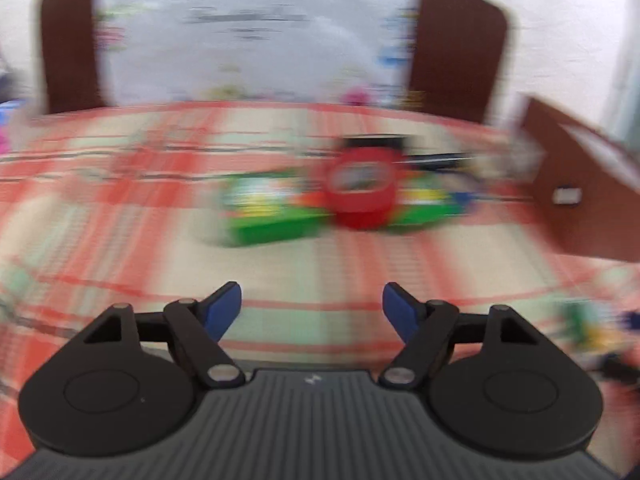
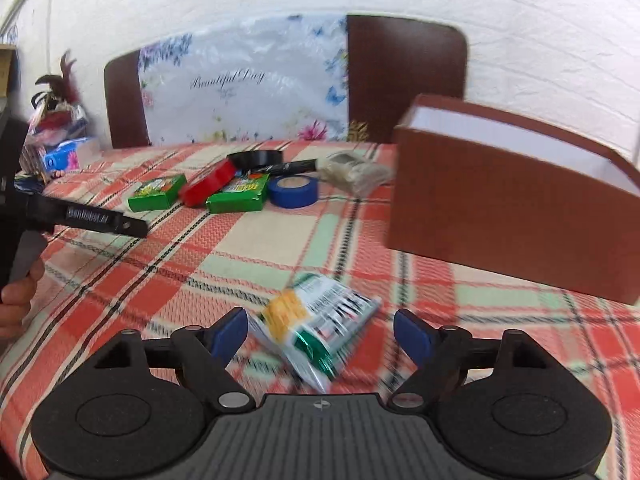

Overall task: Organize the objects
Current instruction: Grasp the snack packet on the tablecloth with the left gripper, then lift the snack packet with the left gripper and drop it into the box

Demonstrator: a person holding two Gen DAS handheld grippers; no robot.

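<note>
the objects sit scattered on a red, green and cream checked tablecloth (image 2: pixel 248 236); nearest the right gripper (image 2: pixel 320 330) lies a crinkled foil packet (image 2: pixel 320 332), green, yellow and white, blurred, between the blue fingertips (image 2: pixel 230 330) without either pad pressing on it; the jaws stand wide and hold nothing; farther back is a cluster: a green box (image 2: pixel 158 193), a red tape roll (image 2: pixel 208 183) leaning between it and a second green box (image 2: pixel 240 198), a blue tape roll (image 2: pixel 294 192) just beside that box, a black tape roll (image 2: pixel 256 159) behind, a black marker (image 2: pixel 292 167) lying across near the blue roll, and a crumpled clear wrapper (image 2: pixel 352 172) to the right; a brown box (image 2: pixel 508 208) with a white inside stands open-topped at the right, apart from the cluster; the left gripper (image 1: pixel 312 308) shows in its own heavily blurred view with jaws wide and nothing between them, pointing over the cloth toward the green boxes and red roll; in the right wrist view its black finger (image 2: pixel 100 218) reaches in from the left edge, with a person's hand (image 2: pixel 16 300) on the handle below; a dark brown chair back (image 2: pixel 404 76) with a flowered plastic cover (image 2: pixel 240 88) stands behind the table
</note>
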